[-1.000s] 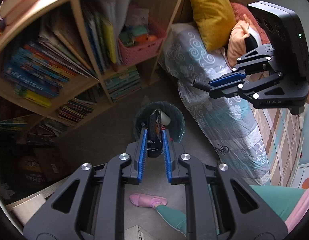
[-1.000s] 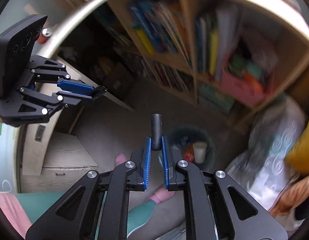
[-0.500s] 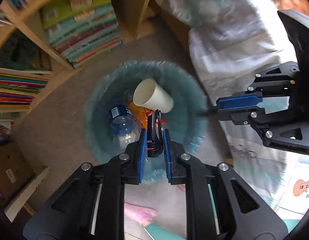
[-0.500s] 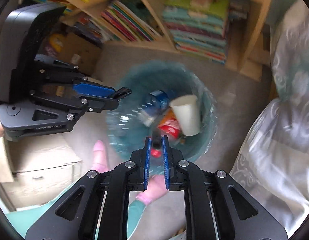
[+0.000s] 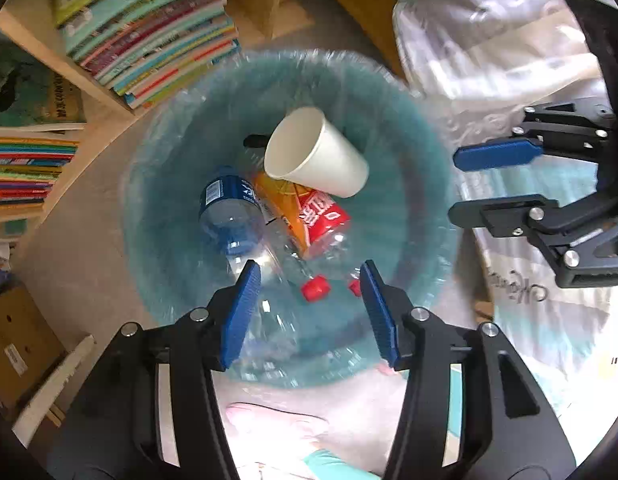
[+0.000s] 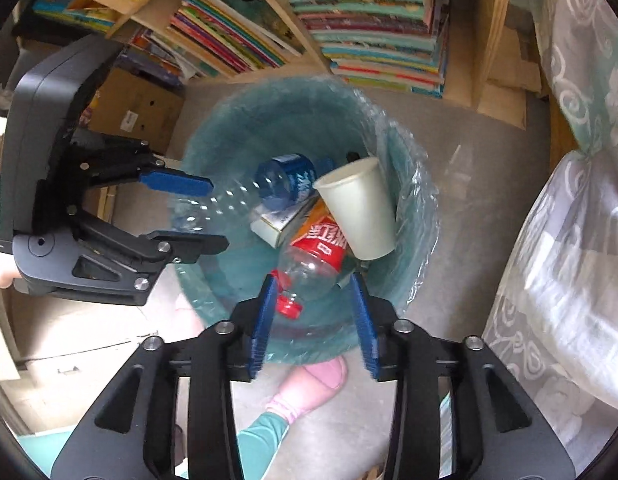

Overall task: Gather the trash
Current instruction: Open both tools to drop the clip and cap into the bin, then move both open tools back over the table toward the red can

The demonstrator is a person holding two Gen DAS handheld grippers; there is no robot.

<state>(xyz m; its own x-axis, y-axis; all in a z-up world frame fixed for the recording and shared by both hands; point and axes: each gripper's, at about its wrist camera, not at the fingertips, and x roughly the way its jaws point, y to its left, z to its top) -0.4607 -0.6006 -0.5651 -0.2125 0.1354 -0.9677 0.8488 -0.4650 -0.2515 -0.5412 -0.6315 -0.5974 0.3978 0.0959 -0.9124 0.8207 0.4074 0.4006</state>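
A bin lined with a teal plastic bag (image 5: pixel 421 128) (image 6: pixel 229 120) stands on the floor below both grippers. Inside lie a white paper cup (image 5: pixel 317 156) (image 6: pixel 359 208), a blue-labelled clear bottle (image 5: pixel 229 208) (image 6: pixel 287 176), a red-labelled bottle with a red cap (image 5: pixel 321 216) (image 6: pixel 319 246) and a small white box (image 6: pixel 275 222). My left gripper (image 5: pixel 309 312) is open and empty over the bin; it also shows in the right wrist view (image 6: pixel 201 216). My right gripper (image 6: pixel 313 316) is open and empty over the bin; it also shows in the left wrist view (image 5: pixel 469 184).
A wooden bookshelf (image 5: pixel 109 92) (image 6: pixel 293 28) full of stacked books stands behind the bin. A bed with a patterned grey cover (image 5: pixel 509 60) (image 6: pixel 569 240) is to the right. A cardboard box (image 6: pixel 137 108) sits at the left. The person's pink-slippered foot (image 6: pixel 313 380) is near the bin.
Both grippers swung down over the bin and opened. The dark items they held are no longer between the fingers.
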